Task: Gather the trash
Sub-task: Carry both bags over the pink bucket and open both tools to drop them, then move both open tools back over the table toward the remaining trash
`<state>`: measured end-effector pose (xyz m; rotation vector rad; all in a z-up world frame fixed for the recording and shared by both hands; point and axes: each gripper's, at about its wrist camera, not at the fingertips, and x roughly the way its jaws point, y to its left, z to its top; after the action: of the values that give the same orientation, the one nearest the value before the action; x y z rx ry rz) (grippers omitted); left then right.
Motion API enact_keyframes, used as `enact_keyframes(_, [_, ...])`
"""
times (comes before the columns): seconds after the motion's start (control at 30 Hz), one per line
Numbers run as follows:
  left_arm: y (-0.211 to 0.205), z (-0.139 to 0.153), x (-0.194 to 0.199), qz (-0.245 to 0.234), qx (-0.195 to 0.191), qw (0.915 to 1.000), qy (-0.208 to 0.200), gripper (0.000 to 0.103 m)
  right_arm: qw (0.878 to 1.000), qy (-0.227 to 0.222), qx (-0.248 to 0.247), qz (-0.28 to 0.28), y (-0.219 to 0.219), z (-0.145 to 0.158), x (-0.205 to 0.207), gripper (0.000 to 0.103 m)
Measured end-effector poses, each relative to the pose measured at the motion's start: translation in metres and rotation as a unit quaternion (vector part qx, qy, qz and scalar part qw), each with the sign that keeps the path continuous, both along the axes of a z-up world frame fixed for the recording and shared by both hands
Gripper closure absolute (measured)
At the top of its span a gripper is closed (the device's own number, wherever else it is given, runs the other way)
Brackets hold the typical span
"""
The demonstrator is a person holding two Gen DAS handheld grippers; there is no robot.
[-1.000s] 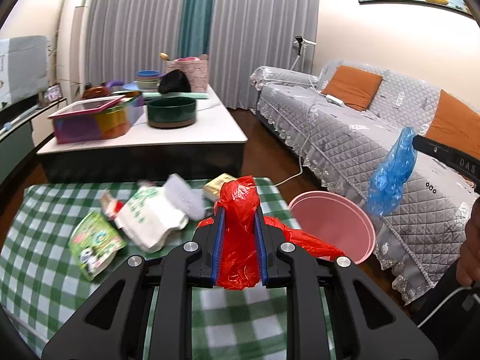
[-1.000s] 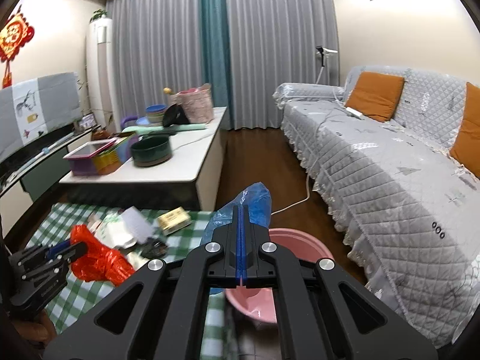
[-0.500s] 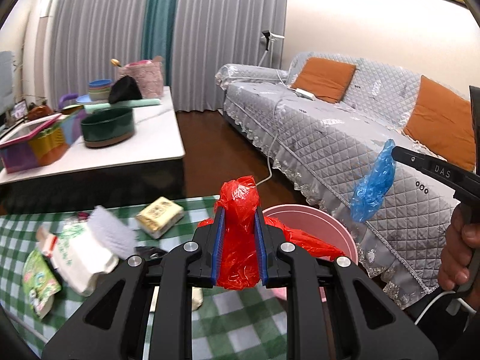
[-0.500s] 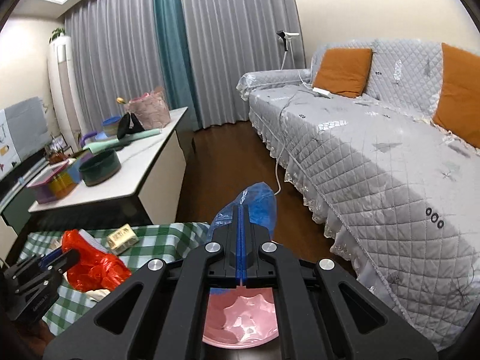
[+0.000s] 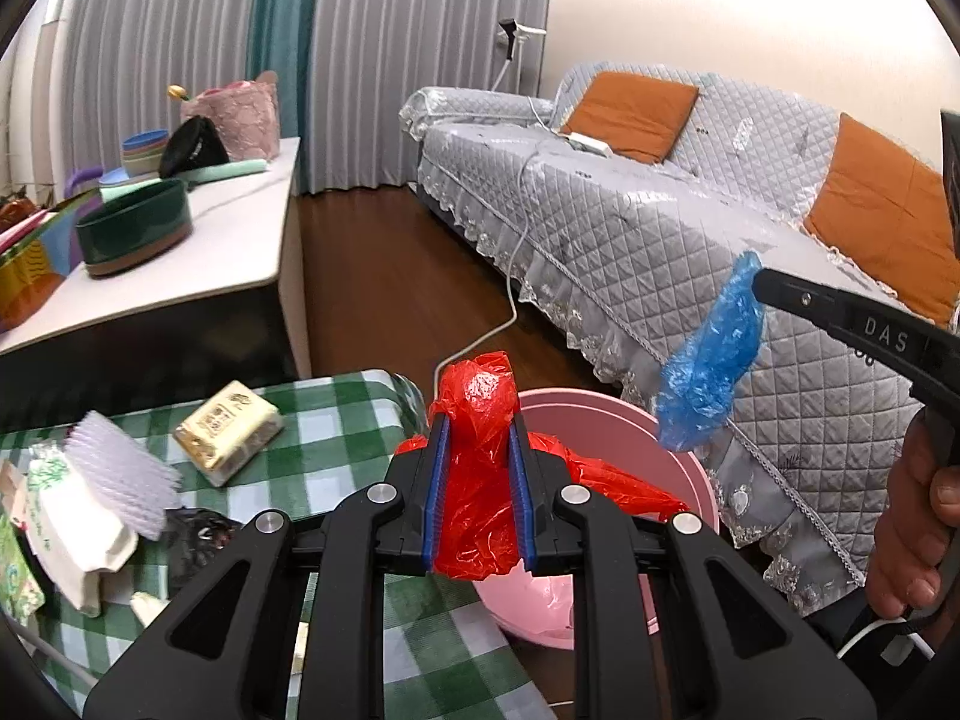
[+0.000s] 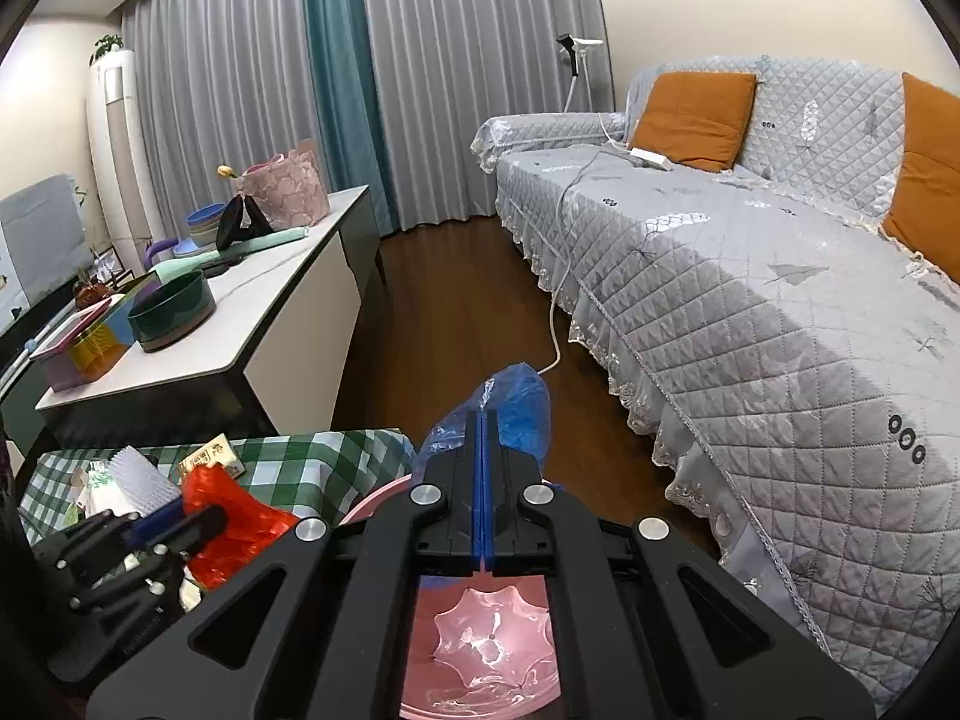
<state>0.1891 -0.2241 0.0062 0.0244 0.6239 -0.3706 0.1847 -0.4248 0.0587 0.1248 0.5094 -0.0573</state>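
Pink bin [image 6: 480, 648] floor half hidden behind right tongs [image 6: 483, 420].

We see a red plastic bag [image 5: 480, 480] between blue pads [image 5: 433, 498]; a blue plastic bag [image 5: 711, 360]; a pink bin [image 5: 606, 420]; a green-and-white checked tablecloth [image 5: 336, 450]; a grey quilted sofa cover [image 6: 780, 312] with orange cushions [image 6: 690, 114]; grey and teal curtains [image 6: 336, 78].

Both tools have swung right, away from the checked tabletop [image 5: 336, 450] and toward the pink bin [image 5: 606, 420]. The left tool [image 5: 477, 462] has carried its red bag [image 5: 480, 420] up to the bin's rim. The right tool [image 6: 483, 468] now hangs directly above the bin's opening with the blue bag [image 6: 516, 402].
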Motion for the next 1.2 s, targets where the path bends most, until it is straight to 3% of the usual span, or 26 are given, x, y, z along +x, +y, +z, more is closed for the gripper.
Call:
enact_keyframes(0.4, [-0.013,-0.009,0.011,-0.013,0.004,0.9998,0.015,0.084,1.000,0.004,0.007,-0.004,-0.005,-0.003,0.005,0.102])
enact_keyframes(0.47, [-0.015,-0.009,0.012,-0.014,0.009,0.9997,0.018,0.077,1.000,0.004,0.004,-0.014,-0.005,-0.002,0.005,0.095])
enact_keyframes(0.5, [-0.015,-0.009,0.013,-0.011,0.010,0.9997,0.020,0.058,1.000,0.006,0.004,-0.015,-0.007,-0.003,0.005,0.081])
enact_keyframes(0.57, [-0.012,-0.008,0.013,0.000,0.008,0.9998,0.019,0.047,1.000,0.007,0.009,-0.021,-0.009,-0.004,0.005,0.062])
enact_keyframes(1.2, [0.014,0.011,-0.015,0.010,-0.001,0.9999,0.005,0.048,1.000,-0.005,0.006,-0.017,0.004,0.002,-0.001,0.058])
